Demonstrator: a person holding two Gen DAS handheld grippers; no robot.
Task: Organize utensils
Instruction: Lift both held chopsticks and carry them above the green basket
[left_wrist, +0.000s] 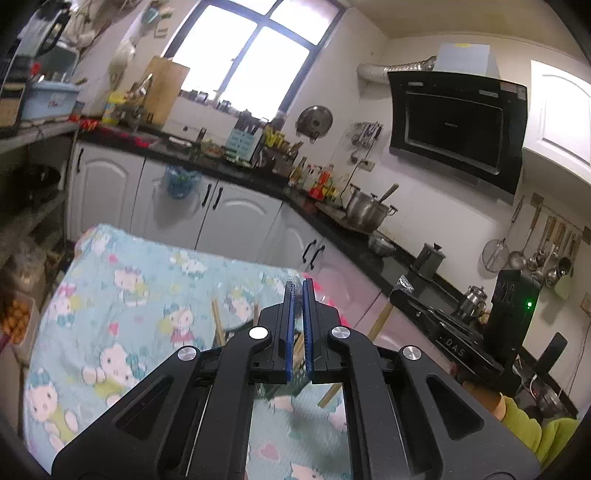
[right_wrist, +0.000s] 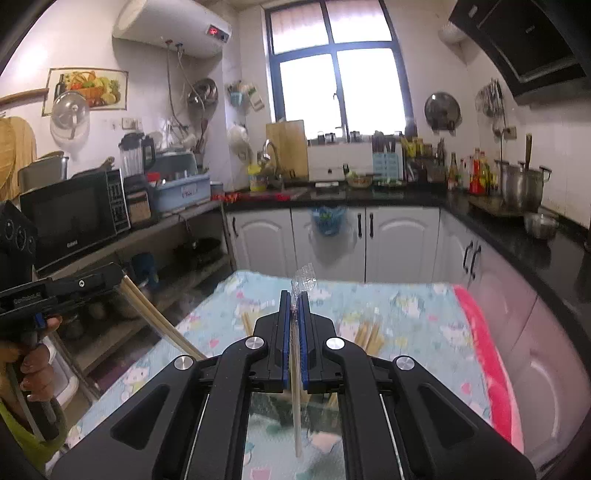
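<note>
Both grippers are up off the table (right_wrist: 424, 306) right now. The left gripper (left_wrist: 298, 295) is clamped on a pair of wooden chopsticks (right_wrist: 159, 317) — from the right wrist view they stick out of it on the left. The right gripper (right_wrist: 294, 306) is pinched on a clear plastic utensil (right_wrist: 303, 282), can't tell if it's a spoon or fork.

My guess is the sorting is barely underway: a loose bunch of chopsticks (right_wrist: 367, 334) lies on the cartoon-cat tablecloth, far side — no holder visible.

Writing: "DAS" on the right gripper's body in the left view; the microwave (right_wrist: 70, 218) logo is too blurry.
</note>
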